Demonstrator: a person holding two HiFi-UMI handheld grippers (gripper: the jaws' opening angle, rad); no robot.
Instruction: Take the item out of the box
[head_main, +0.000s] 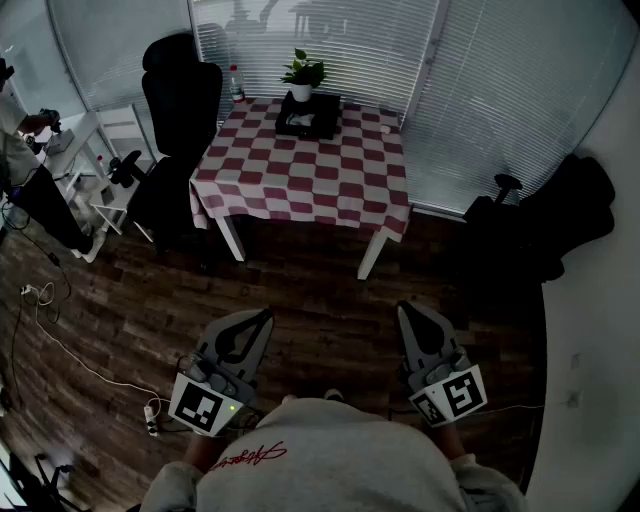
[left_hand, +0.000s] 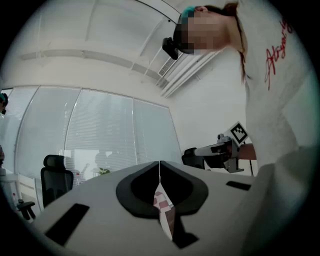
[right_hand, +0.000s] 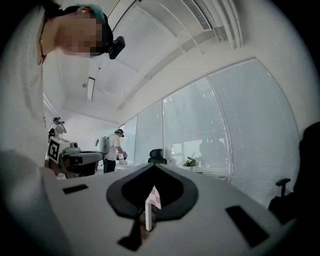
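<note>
Close to the person's body, the left tongs and right tongs are both pressed together on nothing, pointing ahead. The black box lies well apart, straight ahead at the far end of the checkered tabletop. It sits slightly left of centre, so the left tongs look marginally nearer.

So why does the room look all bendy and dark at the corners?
Head view: the wide lens bows the white window blinds and dark wooden floor, and the room is dim. Left gripper view and right gripper view: fisheye circles with black corners; the ceiling lines curve.
</note>
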